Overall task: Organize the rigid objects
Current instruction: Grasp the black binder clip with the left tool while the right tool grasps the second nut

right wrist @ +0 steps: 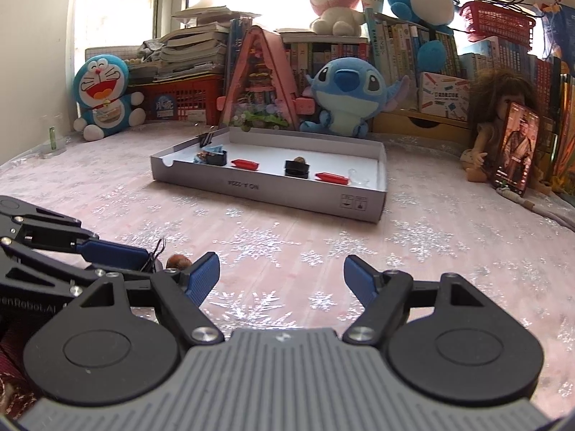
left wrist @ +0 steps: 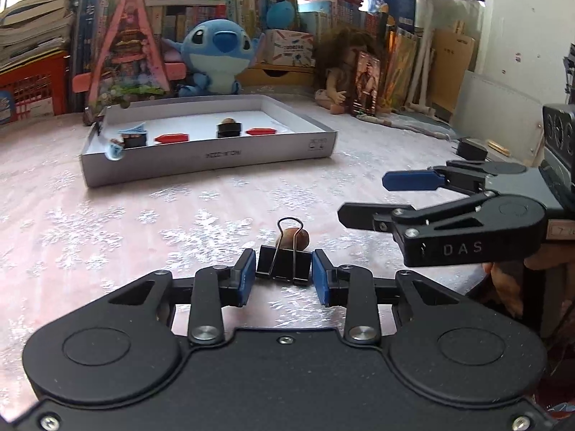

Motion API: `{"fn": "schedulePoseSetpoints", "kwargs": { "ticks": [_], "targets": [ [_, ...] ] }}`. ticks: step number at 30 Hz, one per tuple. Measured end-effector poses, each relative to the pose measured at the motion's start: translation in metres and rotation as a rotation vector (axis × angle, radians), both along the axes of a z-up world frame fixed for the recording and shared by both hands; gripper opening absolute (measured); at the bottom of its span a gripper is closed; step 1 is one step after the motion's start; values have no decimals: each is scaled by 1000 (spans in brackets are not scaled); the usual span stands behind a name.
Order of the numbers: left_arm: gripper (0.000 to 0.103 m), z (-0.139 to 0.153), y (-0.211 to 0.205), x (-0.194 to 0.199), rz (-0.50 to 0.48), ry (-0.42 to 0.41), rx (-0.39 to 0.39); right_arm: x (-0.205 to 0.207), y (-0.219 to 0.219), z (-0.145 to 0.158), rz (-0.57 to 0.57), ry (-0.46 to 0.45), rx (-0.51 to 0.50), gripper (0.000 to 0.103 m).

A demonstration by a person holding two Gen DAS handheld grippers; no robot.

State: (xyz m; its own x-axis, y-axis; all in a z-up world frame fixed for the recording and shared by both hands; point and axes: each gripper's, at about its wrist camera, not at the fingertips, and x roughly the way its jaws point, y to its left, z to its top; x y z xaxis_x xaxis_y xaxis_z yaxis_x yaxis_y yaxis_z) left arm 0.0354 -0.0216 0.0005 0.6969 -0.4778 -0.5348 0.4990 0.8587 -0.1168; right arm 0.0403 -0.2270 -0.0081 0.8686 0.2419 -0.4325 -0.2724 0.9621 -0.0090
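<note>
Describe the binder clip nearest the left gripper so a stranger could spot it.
On the pink snowflake tablecloth, in front of the white tray, a black binder clip sits between the left gripper's blue fingers. Unlike the tray's clips, it lies outside, wire handle raised, a brown nut just behind.

"das" stands on the right gripper (left wrist: 363, 197); "enrobot.ai" on the left gripper (right wrist: 151, 256).
</note>
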Motion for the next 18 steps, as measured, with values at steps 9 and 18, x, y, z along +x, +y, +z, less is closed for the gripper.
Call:
{"fn": "schedulePoseSetpoints", "kwargs": {
  "ticks": [9,18],
  "targets": [
    [37,-2,20,5,76,-10,9,2,20,-2,51,4,-11,85],
    [36,1,36,10,158,-19,9,11,41,-1,97,2,-13,85]
  ]
}}
